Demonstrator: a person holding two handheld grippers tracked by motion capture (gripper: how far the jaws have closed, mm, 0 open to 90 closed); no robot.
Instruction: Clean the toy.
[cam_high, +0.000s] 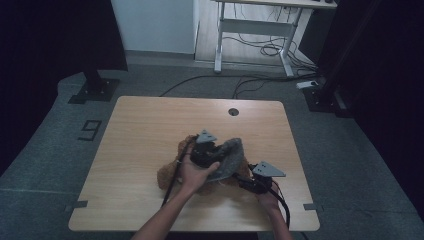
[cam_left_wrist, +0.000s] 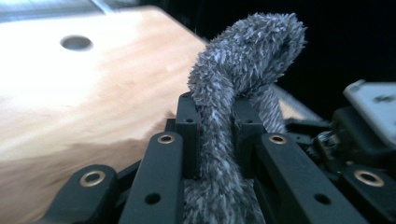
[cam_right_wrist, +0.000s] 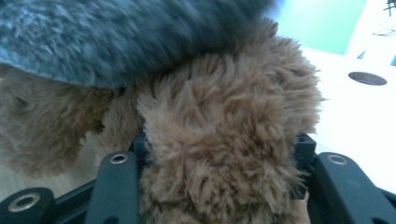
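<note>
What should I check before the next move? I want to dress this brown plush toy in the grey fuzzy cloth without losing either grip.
1. Left gripper clamped on the grey fuzzy cloth: ok, cloth pinched between its jaws.
2. Right gripper holding the brown plush toy: ok, brown fur fills its jaws.
3. Cloth over the toy: ok, it drapes across the top in the right gripper view.
4. Toy on the table, away from edges: ok.
5. Cloth opening lined up with the toy: cannot tell.
</note>
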